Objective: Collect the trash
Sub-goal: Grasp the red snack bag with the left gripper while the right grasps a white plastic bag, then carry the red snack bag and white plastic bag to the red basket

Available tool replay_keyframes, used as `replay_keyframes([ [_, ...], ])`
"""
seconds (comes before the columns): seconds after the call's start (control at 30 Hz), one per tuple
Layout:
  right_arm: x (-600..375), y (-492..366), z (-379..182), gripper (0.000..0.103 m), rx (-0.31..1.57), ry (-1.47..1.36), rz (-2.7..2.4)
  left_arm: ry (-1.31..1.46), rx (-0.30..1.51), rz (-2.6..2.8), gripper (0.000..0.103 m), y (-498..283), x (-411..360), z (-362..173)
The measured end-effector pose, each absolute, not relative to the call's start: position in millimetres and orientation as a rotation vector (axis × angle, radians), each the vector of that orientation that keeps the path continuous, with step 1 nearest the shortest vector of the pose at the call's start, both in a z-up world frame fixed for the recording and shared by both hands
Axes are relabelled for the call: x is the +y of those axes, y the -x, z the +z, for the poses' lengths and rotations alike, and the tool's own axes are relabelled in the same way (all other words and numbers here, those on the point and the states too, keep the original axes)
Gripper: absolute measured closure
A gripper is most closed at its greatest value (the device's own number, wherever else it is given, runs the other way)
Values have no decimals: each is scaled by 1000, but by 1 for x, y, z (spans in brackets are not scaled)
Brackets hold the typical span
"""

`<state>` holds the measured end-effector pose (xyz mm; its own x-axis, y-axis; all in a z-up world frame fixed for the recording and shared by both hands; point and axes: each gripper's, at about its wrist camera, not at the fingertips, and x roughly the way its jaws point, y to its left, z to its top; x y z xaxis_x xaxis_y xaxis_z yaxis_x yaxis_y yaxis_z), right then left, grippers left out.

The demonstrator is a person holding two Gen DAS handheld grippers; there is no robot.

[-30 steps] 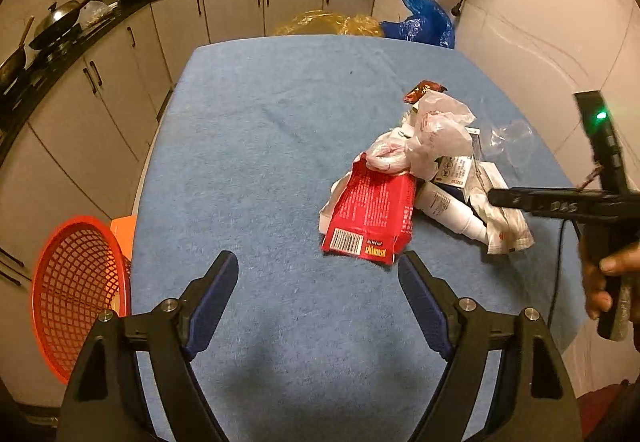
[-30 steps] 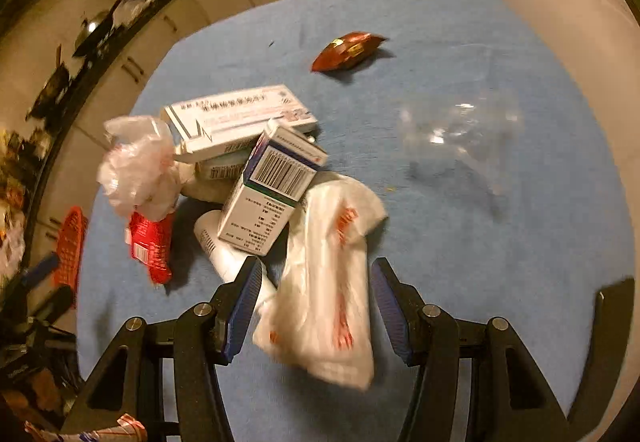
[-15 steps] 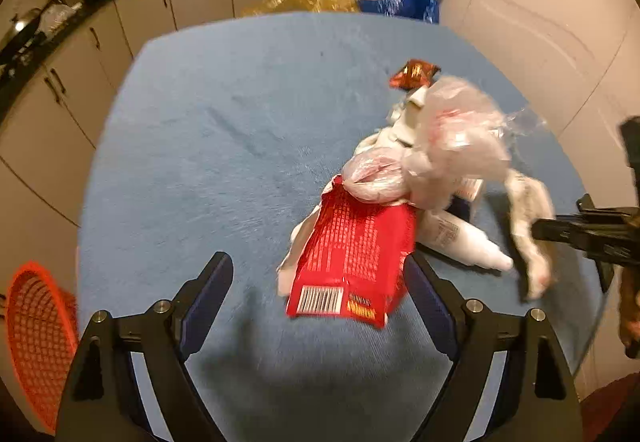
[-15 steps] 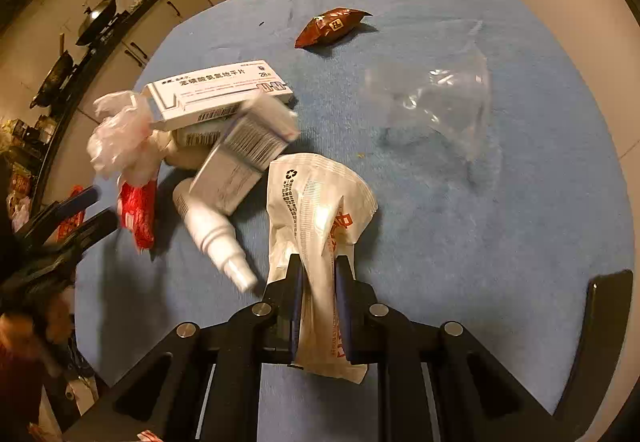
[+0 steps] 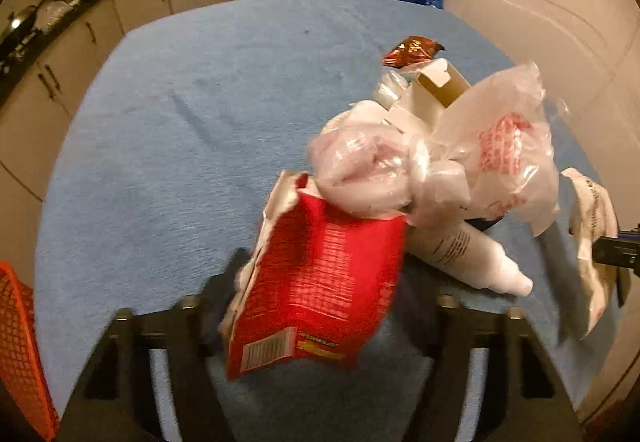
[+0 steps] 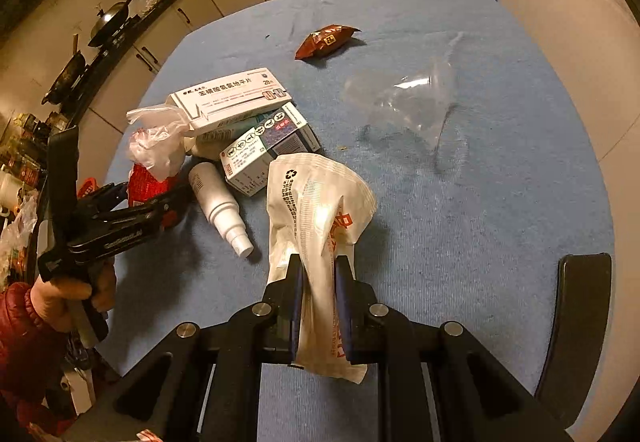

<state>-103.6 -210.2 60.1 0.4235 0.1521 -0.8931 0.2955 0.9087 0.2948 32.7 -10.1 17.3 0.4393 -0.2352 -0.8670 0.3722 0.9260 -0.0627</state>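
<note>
Right gripper (image 6: 317,284), lower centre: jaws clamped on white pouch (image 6: 316,201). Left gripper (image 5: 320,294): jaws just closing about red packet (image 5: 320,274); contact unclear. Mid-frame: spray bottle (image 6: 218,201), boxes (image 6: 230,97). Far: brown wrapper (image 6: 326,39) on blue table (image 6: 460,242).

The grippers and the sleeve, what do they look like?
Both grippers are black frames with silver bolts. The right gripper has dark blue pads. The left gripper is a black pistol-grip tool. The sleeve is red and quilted.
</note>
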Motion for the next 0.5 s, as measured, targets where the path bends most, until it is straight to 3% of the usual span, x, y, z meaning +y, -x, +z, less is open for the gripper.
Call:
replay_keyframes([
  [0.17,-199,98,65,87,1123,-437,-65,-130,1030,-379,50,-15,-2,28],
  [0.5,-152,88,72,87,1110,-386,21,-35,1019,-387,51,18,29,51],
])
